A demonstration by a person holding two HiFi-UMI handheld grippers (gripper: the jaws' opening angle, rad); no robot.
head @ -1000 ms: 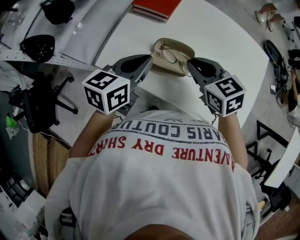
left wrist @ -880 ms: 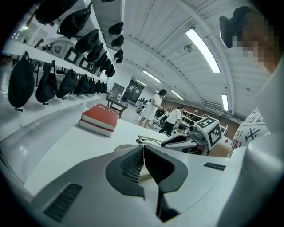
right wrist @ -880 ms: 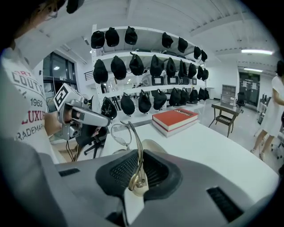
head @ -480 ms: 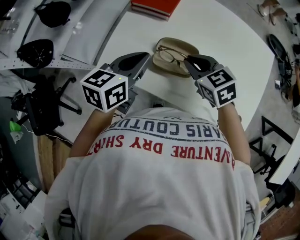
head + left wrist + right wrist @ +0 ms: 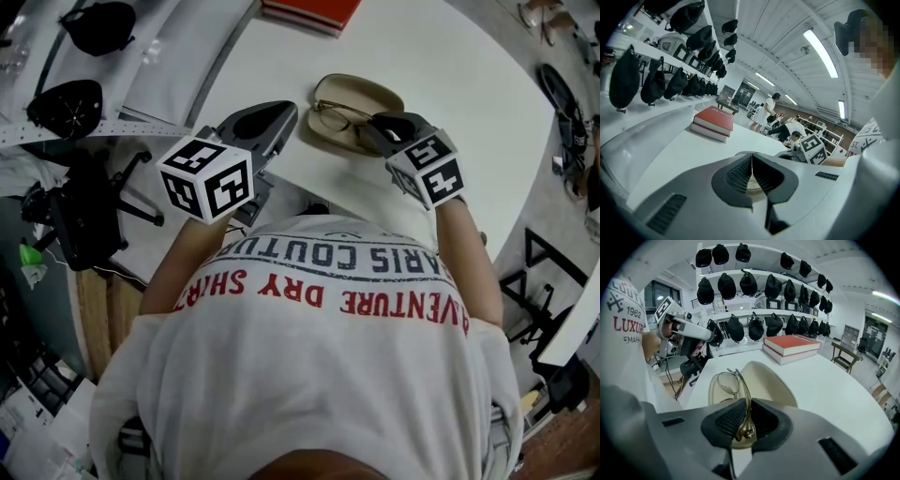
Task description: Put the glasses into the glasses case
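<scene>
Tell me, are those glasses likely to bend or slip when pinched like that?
Probably light: the glasses have thin wire rims, so the right gripper holds them by the folded temples alone. Likely fragile and a bit springy; a hard pinch could bend that wire. Slipping seems unlikely, since the ribbed pads close on them.

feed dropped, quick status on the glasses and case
Right tongs shut on glasses, over open case. Left tongs shut, empty. Red book far side, no obstruction.

Your white desk (image 5: pixel 450 75) carries an open beige glasses case (image 5: pixel 361 92) by your edge, and stacked red books (image 5: pixel 309 11) farther off.
</scene>
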